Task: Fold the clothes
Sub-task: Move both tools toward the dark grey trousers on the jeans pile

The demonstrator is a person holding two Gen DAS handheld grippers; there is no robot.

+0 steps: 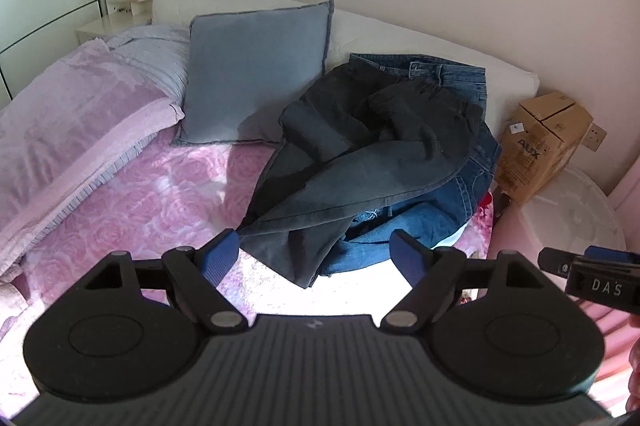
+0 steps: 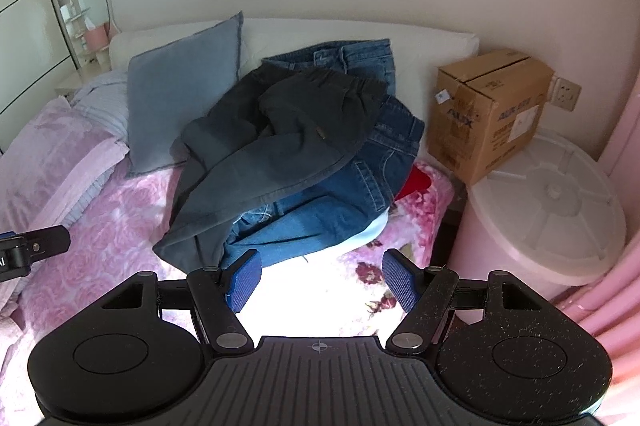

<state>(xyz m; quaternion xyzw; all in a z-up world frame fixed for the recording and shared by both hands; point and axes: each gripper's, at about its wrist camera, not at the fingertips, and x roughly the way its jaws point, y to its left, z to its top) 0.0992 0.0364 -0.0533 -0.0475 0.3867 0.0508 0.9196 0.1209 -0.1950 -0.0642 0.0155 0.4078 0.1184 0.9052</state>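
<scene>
Clothes, a heap of dark grey trousers [image 1: 352, 153] draped over blue jeans [image 2: 340, 201], fill the centre of both frames on a bed [image 1: 132, 201] with a pink rose-patterned cover, a grey-blue pillow [image 1: 256, 73] propped at upper left. A cardboard box [image 2: 488, 113] stands on a pale round bin [image 2: 552, 209] at right. The grey trouser leg runs diagonally from the waistband at upper centre to a hem at lower left of the heap, and that hem lies just ahead of the left gripper [image 1: 316, 262], which appears the nearer. The right gripper [image 2: 320, 278] faces the jeans' lower edge. Both grippers stand with jaws apart and hold nothing.
</scene>
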